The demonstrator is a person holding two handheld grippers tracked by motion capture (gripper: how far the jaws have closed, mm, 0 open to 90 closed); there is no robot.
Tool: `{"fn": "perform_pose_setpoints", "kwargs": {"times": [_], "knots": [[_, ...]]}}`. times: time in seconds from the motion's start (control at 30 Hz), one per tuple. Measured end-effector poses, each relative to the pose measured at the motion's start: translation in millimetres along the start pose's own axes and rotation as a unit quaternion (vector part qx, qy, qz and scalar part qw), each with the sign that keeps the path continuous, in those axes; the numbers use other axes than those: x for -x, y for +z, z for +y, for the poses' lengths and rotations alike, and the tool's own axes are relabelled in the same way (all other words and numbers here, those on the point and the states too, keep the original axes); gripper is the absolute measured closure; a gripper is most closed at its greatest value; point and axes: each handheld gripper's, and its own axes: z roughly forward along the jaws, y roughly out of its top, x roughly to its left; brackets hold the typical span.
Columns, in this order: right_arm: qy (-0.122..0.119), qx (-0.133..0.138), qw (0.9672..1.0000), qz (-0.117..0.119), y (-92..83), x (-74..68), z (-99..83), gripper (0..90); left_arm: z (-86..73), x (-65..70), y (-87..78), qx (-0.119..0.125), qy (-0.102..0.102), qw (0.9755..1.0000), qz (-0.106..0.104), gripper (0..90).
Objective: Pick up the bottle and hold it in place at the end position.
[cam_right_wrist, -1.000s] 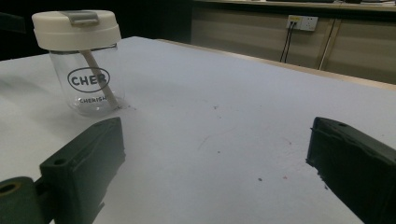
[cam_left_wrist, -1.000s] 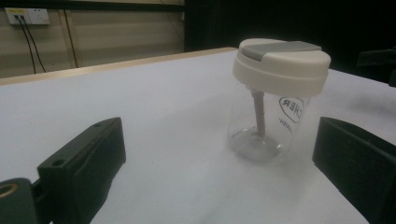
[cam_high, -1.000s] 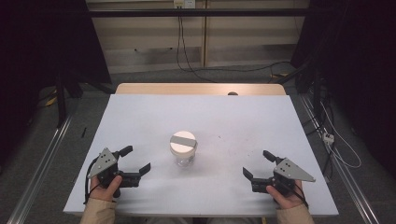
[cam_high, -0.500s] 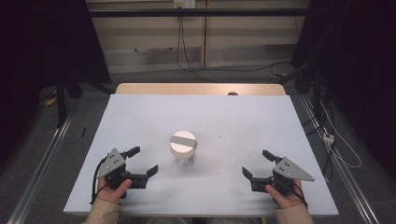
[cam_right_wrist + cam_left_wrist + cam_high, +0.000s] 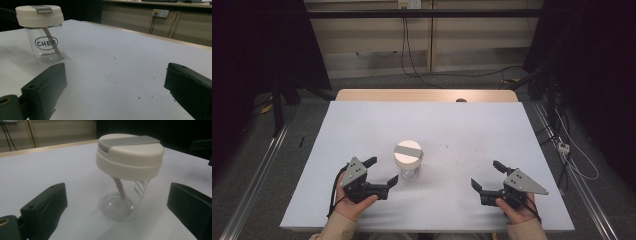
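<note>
A clear glass jar point(image 5: 408, 161) with a cream lid and a grey strip across the top stands upright near the middle of the white table point(image 5: 472, 130). A pale stick leans inside the jar point(image 5: 125, 185). My left gripper point(image 5: 381, 172) is open just left of the jar, its jaws wide apart and pointing at the jar point(image 5: 125, 185), not touching it. My right gripper point(image 5: 486, 176) is open at the front right, well away from the jar point(image 5: 43, 35), which it sees at upper left with "CHER" printed on the glass.
The table's wooden far edge point(image 5: 427, 95) lies beyond the white sheet. Cables point(image 5: 569, 150) run along the floor at the right, and metal rails flank the table. Small specks point(image 5: 138, 97) dot the white surface.
My left gripper has moved right and forward toward the jar, still open. The right gripper has stayed in place. The jar has not moved.
</note>
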Motion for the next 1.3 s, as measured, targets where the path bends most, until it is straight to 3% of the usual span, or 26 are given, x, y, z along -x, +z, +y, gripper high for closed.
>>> {"fn": "perform_pose_setpoints", "kwargs": {"times": [0.3, 0.63, 0.9, 1.13, 1.3], "knots": [[-0.001, -0.001, 1.0, -0.003, -0.1, -0.2, 0.0, 3.3, 0.7, 13.0, 18.2, -0.009, 0.005, 0.9999, 0.001, 3.9], [-0.004, 0.0, 1.0, -0.001, 0.6, -0.8, 0.3, 3.3, 0.5, 18.4, 34.0, -0.02, 0.007, 0.9997, 0.008, 4.7], [-0.005, 0.0, 1.0, -0.003, 0.0, -0.9, 0.8, 3.4, -1.4, 26.1, 49.2, -0.034, 0.01, 0.999, 0.026, 5.4], [-0.006, 0.001, 1.0, -0.003, -0.3, -0.6, 0.9, 3.4, -0.3, 28.9, 58.0, -0.03, 0.007, 0.9983, 0.048, 5.8], [-0.006, 0.001, 1.0, -0.003, -0.1, -0.4, 0.9, 3.4, -1.4, 32.3, 65.4, -0.035, 0.013, 0.9981, 0.049, 7.3]]}}
